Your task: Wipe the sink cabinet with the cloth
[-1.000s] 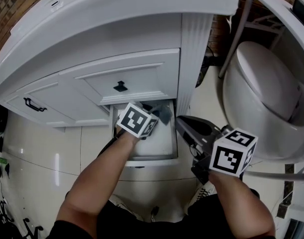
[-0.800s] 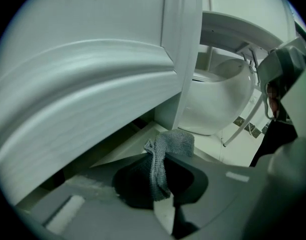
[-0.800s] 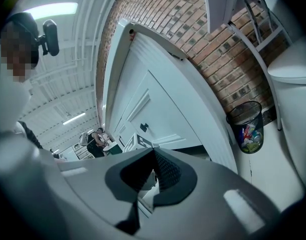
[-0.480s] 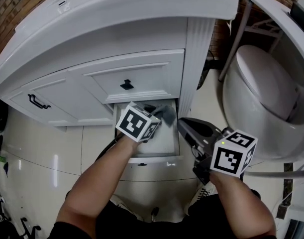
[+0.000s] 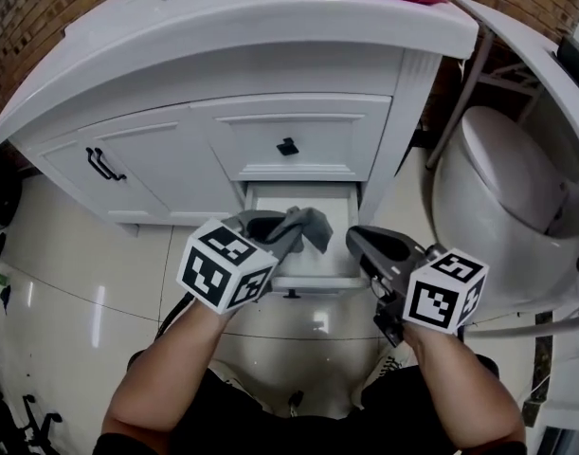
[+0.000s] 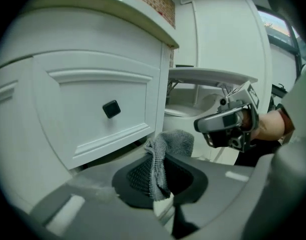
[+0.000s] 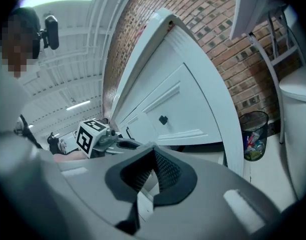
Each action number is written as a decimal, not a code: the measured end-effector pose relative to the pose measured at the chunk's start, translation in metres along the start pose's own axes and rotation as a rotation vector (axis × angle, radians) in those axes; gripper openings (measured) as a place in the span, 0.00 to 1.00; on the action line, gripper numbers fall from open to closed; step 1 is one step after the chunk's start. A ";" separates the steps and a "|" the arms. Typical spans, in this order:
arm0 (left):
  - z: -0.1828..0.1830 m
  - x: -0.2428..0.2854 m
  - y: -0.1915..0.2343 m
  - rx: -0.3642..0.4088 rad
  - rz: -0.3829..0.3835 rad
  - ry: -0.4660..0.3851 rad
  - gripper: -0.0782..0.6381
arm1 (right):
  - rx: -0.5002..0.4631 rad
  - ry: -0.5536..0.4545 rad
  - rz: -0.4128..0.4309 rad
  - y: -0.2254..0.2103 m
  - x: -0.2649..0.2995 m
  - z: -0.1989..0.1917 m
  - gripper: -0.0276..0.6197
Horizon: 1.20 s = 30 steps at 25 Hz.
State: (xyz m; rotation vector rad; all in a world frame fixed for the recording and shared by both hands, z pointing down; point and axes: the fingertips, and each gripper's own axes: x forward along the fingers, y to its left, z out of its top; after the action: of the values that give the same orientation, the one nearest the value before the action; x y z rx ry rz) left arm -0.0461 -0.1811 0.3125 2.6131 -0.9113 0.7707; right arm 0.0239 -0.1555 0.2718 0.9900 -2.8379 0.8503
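- Head view shows the left gripper point(image 5: 270, 230) clamped on the grey cloth point(image 5: 306, 226), right over the open drawer point(image 5: 303, 200) low in the sink cabinet point(image 5: 166, 154).
- Left gripper view shows the cloth point(image 6: 160, 156) squeezed between the jaws, with a loose bit flopping out the front.
- I think that loose bit could snag on the drawer edge. The cloth could also slip out if it is rubbed hard, since only a fold of it looks pinched.
- The right gripper point(image 5: 357, 240) has its jaws pressed together with nothing in them. It sits just beside the drawer's right side, so it could bump it.
- Both forearms reach forward and down. The left gripper points at the cabinet, and the right one angles toward the drawer.
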 end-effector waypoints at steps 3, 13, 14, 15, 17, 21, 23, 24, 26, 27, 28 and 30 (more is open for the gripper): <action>-0.011 -0.042 -0.013 -0.012 0.003 -0.053 0.16 | -0.044 0.011 0.014 0.024 -0.005 -0.006 0.05; -0.039 -0.132 -0.063 -0.062 -0.035 -0.217 0.16 | -0.078 0.010 0.026 0.085 -0.037 -0.026 0.05; -0.041 -0.138 -0.066 -0.070 -0.036 -0.233 0.16 | -0.090 0.010 0.019 0.091 -0.040 -0.028 0.05; -0.045 -0.142 -0.069 -0.080 -0.037 -0.246 0.16 | -0.103 0.011 0.010 0.096 -0.043 -0.032 0.05; -0.054 -0.149 -0.075 -0.099 -0.038 -0.261 0.16 | -0.115 0.011 -0.004 0.106 -0.051 -0.040 0.05; -0.076 -0.152 -0.086 -0.114 -0.048 -0.261 0.16 | -0.155 0.007 -0.047 0.125 -0.073 -0.057 0.05; -0.088 -0.150 -0.100 -0.114 -0.092 -0.241 0.16 | -0.177 0.010 -0.074 0.133 -0.083 -0.068 0.05; -0.093 -0.150 -0.108 -0.113 -0.115 -0.235 0.16 | -0.184 0.012 -0.088 0.136 -0.088 -0.075 0.05; -0.097 -0.149 -0.120 -0.101 -0.145 -0.232 0.16 | -0.183 0.025 -0.115 0.138 -0.096 -0.091 0.05; -0.098 -0.149 -0.125 -0.092 -0.153 -0.232 0.16 | -0.176 0.036 -0.123 0.137 -0.099 -0.100 0.05; -0.098 -0.149 -0.128 -0.083 -0.158 -0.233 0.16 | -0.167 0.046 -0.125 0.137 -0.100 -0.109 0.05; -0.102 -0.147 -0.132 -0.067 -0.163 -0.225 0.16 | -0.161 0.054 -0.127 0.136 -0.102 -0.121 0.05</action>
State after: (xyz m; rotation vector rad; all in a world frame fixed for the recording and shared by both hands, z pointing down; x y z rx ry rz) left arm -0.0993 0.0346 0.3033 2.7108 -0.7521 0.4052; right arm 0.0072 0.0518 0.2887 1.0928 -2.7126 0.6162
